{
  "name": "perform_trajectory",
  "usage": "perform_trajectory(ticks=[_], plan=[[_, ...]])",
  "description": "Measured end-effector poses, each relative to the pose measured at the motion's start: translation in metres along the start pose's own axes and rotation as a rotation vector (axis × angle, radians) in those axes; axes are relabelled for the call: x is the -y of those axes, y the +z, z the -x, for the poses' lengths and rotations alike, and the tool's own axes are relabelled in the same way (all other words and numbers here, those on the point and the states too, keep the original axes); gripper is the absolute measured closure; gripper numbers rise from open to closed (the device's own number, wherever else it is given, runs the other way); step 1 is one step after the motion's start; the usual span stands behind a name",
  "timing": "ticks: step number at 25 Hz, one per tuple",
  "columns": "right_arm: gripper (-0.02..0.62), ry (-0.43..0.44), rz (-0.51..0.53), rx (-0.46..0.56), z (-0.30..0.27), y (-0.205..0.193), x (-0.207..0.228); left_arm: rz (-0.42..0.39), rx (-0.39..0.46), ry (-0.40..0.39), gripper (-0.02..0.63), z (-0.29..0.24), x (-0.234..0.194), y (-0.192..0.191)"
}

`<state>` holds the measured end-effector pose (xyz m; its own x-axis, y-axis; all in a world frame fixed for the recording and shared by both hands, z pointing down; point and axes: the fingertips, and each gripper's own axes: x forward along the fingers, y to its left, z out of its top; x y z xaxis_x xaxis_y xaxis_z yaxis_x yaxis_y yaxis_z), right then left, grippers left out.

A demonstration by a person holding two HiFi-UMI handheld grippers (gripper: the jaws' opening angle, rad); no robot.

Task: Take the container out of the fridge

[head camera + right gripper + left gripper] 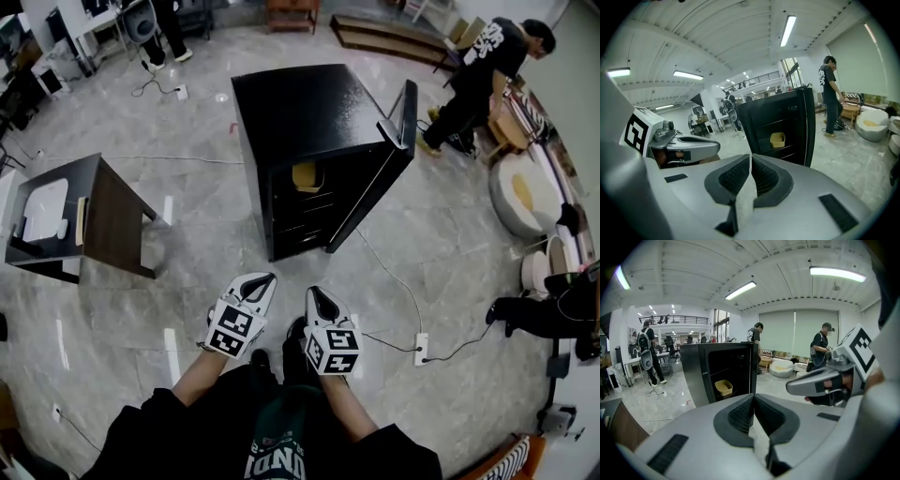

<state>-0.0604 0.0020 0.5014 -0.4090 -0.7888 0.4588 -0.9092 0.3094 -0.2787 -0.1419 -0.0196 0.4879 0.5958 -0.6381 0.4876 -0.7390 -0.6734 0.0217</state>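
Observation:
A small black fridge (314, 150) stands on the floor ahead with its door (389, 164) swung open to the right. On an upper shelf inside sits a yellow container (305, 176), which shows as well in the left gripper view (723, 387) and the right gripper view (777, 139). My left gripper (267, 277) and right gripper (310, 292) are held side by side near my body, well short of the fridge. Both are shut with nothing between their jaws. The left one's tips (753, 397) meet, and so do the right one's (749, 158).
A dark low table (84, 220) with a white object stands at the left. A white power strip (421, 349) and cables lie on the floor right of me. A person (483, 70) bends near round cushions (525, 197) at the right. Other people stand farther back.

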Motion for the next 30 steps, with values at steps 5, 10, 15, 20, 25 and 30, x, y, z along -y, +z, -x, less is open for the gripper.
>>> perform_trajectory(ticks=[5, 10, 15, 20, 25, 30], plan=[[0.558, 0.023, -0.003, -0.004, -0.025, 0.021, 0.031, 0.010, -0.019, 0.025, 0.592, -0.031, -0.011, 0.012], [0.558, 0.058, -0.011, -0.020, -0.049, 0.035, 0.054, 0.019, -0.039, 0.049, 0.592, -0.060, -0.019, 0.023], [0.558, 0.103, -0.013, -0.031, -0.072, 0.046, 0.071, 0.023, -0.055, 0.081, 0.592, -0.083, -0.025, 0.032], [0.558, 0.134, -0.012, -0.041, -0.090, 0.056, 0.086, 0.031, -0.069, 0.109, 0.592, -0.097, -0.030, 0.038], [0.558, 0.142, -0.014, -0.050, -0.102, 0.058, 0.095, 0.035, -0.079, 0.113, 0.592, -0.106, -0.033, 0.039], [0.558, 0.136, -0.019, -0.052, -0.111, 0.061, 0.097, 0.032, -0.086, 0.089, 0.592, -0.114, -0.037, 0.037]])
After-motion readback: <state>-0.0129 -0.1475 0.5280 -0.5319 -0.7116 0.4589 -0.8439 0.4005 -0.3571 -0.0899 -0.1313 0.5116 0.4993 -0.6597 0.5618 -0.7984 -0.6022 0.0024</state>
